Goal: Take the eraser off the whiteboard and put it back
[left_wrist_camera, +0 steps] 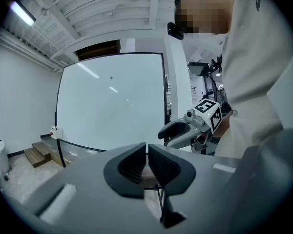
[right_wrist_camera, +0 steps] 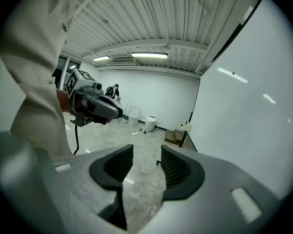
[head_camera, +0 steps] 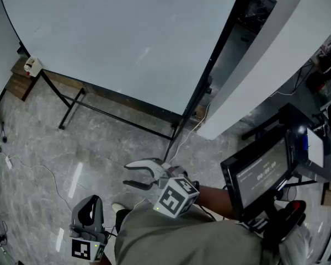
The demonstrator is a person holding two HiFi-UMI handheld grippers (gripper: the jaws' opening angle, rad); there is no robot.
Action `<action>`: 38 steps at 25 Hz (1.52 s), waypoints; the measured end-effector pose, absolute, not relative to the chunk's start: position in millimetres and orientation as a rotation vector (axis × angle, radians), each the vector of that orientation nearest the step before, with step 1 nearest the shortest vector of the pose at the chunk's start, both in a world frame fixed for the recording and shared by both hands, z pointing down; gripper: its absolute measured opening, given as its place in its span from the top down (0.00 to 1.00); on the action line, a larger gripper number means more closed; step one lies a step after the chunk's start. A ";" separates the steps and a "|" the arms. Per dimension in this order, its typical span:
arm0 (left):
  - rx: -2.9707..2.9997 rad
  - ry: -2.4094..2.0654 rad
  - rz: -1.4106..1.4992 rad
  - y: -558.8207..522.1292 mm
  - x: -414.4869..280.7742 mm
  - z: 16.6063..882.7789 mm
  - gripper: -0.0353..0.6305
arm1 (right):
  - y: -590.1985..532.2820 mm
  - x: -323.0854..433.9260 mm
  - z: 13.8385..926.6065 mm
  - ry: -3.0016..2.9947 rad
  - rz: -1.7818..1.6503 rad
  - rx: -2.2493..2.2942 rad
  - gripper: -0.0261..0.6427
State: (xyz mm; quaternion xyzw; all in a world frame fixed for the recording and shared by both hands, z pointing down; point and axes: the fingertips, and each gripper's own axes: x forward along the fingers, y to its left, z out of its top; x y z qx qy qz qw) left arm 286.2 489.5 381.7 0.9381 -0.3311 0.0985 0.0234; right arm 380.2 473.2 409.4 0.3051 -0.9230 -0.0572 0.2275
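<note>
The whiteboard point(head_camera: 116, 37) stands on a black frame and fills the top of the head view. A small white thing with a red mark, likely the eraser point(head_camera: 32, 65), sits at its lower left corner; it also shows as the eraser point(left_wrist_camera: 55, 131) and the eraser point(right_wrist_camera: 188, 126) in the gripper views. My right gripper point(head_camera: 133, 174) is open with nothing between its jaws, well short of the board, as the right gripper point(right_wrist_camera: 146, 167) view confirms. My left gripper point(head_camera: 91, 203) hangs low beside my body, and the left gripper point(left_wrist_camera: 147, 167) has its jaws shut and empty.
A dark monitor point(head_camera: 259, 173) on a stand is at the right. A white pillar point(head_camera: 265, 65) rises beside the board. A cable point(head_camera: 33, 167) trails over the marble floor. Wooden steps point(head_camera: 19, 80) lie by the board's left corner. White bins point(right_wrist_camera: 150, 123) stand farther off.
</note>
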 end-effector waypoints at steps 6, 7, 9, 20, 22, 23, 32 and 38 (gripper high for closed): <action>2.898 -1.044 0.297 480.1 271.7 381.3 0.92 | 460.3 365.1 412.4 -2.545 -0.183 0.828 0.69; 2.893 -1.050 0.298 478.6 267.4 382.0 0.92 | 457.7 361.0 411.9 -2.547 -0.182 0.826 0.69; 2.884 -1.063 0.299 475.3 256.9 383.8 0.92 | 453.3 351.6 411.9 -2.547 -0.171 0.814 0.69; 2.854 -1.112 0.257 443.9 161.8 383.4 0.92 | 416.0 257.0 411.3 -2.535 -0.188 0.749 0.71; 2.848 -1.120 0.255 438.4 139.9 381.8 0.92 | 408.7 235.6 406.7 -2.532 -0.181 0.746 0.75; 2.846 -1.127 0.258 435.7 128.5 380.7 0.92 | 405.2 225.1 404.7 -2.535 -0.179 0.744 0.77; 2.832 -1.158 0.283 416.5 25.9 375.7 0.93 | 385.9 125.4 406.9 -2.558 -0.165 0.712 0.96; 2.776 -1.192 0.256 414.6 -41.7 384.3 0.94 | 382.8 53.1 406.4 -2.602 -0.190 0.675 0.96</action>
